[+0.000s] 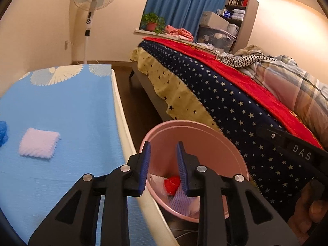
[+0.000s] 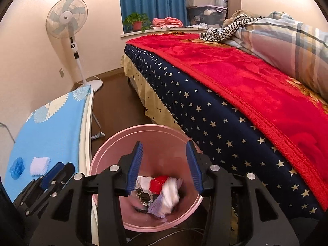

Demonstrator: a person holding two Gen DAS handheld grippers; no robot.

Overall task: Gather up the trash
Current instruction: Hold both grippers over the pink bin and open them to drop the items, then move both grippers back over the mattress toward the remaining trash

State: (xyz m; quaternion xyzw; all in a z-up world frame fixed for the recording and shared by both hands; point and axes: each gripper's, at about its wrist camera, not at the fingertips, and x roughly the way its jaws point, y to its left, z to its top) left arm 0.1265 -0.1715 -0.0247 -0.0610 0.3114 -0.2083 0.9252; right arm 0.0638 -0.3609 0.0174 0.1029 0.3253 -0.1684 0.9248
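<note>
A pink bin [image 1: 184,123] [image 2: 143,126] stands on the dark floor between a blue-covered board and the bed. In it lie a red scrap [image 1: 172,183] [image 2: 157,184], a blurred white wad [image 2: 170,192], a purple foam net [image 1: 180,201] [image 2: 156,206] and foil bits. My left gripper [image 1: 163,145] hangs open over the bin's near left rim, nothing between its blue pads. My right gripper [image 2: 164,143] is open wider above the bin's middle, also empty. On the board lie a pale foam pad [image 1: 39,144] [image 2: 40,166] and a crumpled blue piece [image 1: 3,131] [image 2: 17,167].
The blue board [image 1: 71,106] [image 2: 53,127] has a white edge close to the bin's left side. The bed [image 1: 235,102] [image 2: 225,94], with its starry sheet and red blanket, hems the bin in on the right. A standing fan [image 1: 92,0] [image 2: 67,18] is by the far wall. A hand [image 1: 307,205] holds the right gripper.
</note>
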